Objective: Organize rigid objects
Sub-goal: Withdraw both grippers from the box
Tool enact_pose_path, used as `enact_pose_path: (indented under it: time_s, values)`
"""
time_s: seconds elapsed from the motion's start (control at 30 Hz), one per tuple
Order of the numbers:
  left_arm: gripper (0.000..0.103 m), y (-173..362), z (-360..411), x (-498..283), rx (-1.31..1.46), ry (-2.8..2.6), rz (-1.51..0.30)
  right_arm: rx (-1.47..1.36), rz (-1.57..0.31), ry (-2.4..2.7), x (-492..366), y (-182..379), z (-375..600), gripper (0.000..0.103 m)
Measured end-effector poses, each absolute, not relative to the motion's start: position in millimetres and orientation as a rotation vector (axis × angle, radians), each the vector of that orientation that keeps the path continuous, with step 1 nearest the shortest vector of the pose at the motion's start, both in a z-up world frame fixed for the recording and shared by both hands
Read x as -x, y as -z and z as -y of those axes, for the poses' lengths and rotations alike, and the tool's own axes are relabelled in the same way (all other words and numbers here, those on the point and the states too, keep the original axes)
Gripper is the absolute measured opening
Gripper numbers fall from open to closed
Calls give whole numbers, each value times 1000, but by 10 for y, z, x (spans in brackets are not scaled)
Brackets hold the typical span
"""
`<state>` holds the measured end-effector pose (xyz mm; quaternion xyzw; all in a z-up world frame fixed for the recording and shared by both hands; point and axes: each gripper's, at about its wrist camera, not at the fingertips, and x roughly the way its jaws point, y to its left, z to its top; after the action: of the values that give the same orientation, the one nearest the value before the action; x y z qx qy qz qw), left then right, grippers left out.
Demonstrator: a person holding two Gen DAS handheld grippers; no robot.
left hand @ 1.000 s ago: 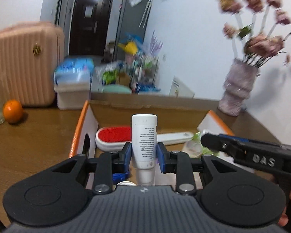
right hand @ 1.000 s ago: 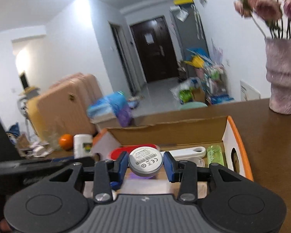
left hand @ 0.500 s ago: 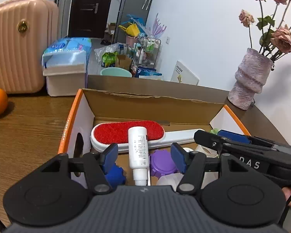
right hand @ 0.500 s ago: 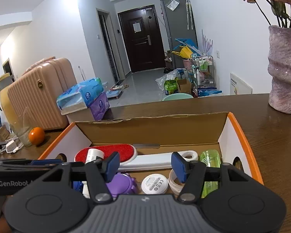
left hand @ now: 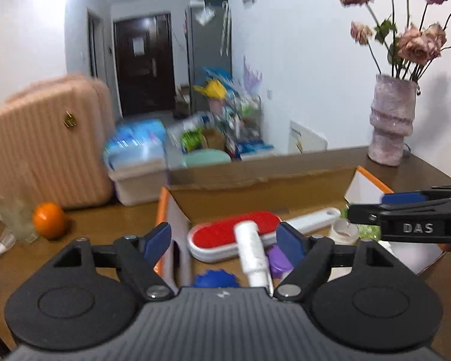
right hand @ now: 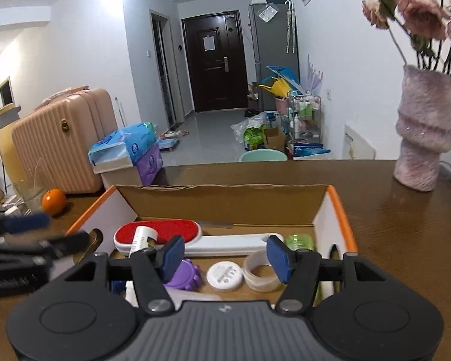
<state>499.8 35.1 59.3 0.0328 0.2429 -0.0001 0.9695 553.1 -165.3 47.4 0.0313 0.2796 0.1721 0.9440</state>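
An orange-edged brown box (right hand: pixel 336 207) with white side walls is seen. Inside: a brush (right hand: pixel 165 231) with red pad and white handle, a white bottle (left hand: pixel 252 249), a purple toy (right hand: pixel 186 273), a white disc (right hand: pixel 225 276), a clear tape ring (right hand: pixel 260 269), a green item (right hand: pixel 299 242). Blue pads (right hand: pixel 278 260) are borne on black grippers. A pink ribbed suitcase (right hand: pixel 60 144) and an orange fruit (right hand: pixel 54 201) are noted.

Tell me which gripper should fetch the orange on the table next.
Left, probably. The orange lies outside the box, off its left wall, and the left gripper, jaws opening with nothing gripped, is over that wall. The right gripper is over the box's middle.
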Motion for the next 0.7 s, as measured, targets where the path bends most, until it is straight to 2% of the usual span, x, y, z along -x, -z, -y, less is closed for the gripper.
enact_pose_path:
  time_s: [0.07, 0.17, 0.33, 0.4, 0.6, 0.7]
  values:
    - [82, -663, -378, -4899, -61, -10, -486, -57, -564, -336, -5431, -540, 1701, 60]
    - [82, -769, -410, -4715, -48, -18, -485, -39, -545, -314, -5248, -654, 1743, 66]
    - [96, -904, -394, -4244, -82, -1, -413, 15, -493, -318, -4770, -725, 1842, 69]
    - [99, -937, -357, -4037, -95, 17, -368, 14, -465, -307, -4563, -738, 1898, 72]
    - [103, -918, -234, -3448, -121, 66, -270, -14, -382, -287, -4011, -793, 2008, 77]
    - [103, -888, -209, -3179, -119, 66, -224, -21, -317, -272, -3717, -818, 2026, 83]
